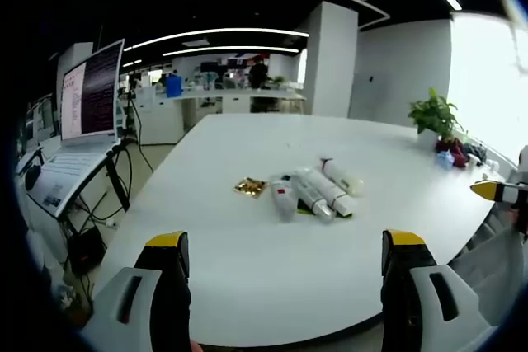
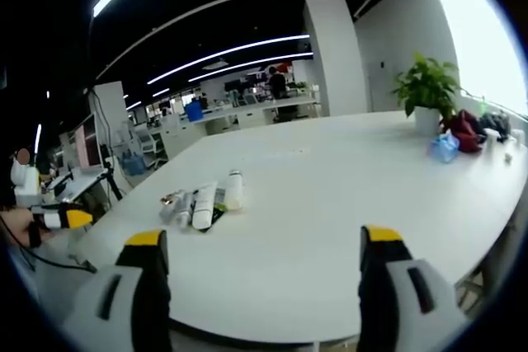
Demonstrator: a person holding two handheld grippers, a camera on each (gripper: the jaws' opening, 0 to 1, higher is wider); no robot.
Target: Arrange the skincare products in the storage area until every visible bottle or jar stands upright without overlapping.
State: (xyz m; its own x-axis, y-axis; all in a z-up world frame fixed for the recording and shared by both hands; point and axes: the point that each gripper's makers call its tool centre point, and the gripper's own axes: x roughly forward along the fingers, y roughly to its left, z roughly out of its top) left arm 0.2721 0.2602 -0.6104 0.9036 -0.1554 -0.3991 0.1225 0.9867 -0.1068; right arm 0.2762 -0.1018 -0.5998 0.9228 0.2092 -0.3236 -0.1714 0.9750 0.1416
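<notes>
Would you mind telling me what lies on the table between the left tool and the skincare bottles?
Nothing: in the left gripper view, only bare white table separates the left tool from the lying skincare bottles.

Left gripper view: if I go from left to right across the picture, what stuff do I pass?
Laptop → gold packet → small grey tube with a red label → white bottles lying down → potted plant → the other tool's yellow tip.

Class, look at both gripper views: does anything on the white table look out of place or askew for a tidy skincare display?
Yes. The skincare bottles lie on their sides in a tight cluster mid-table, touching one another instead of standing upright and apart. A small gold item sits just beside them. Both grippers, the left and the right, are open and hold nothing.
</notes>
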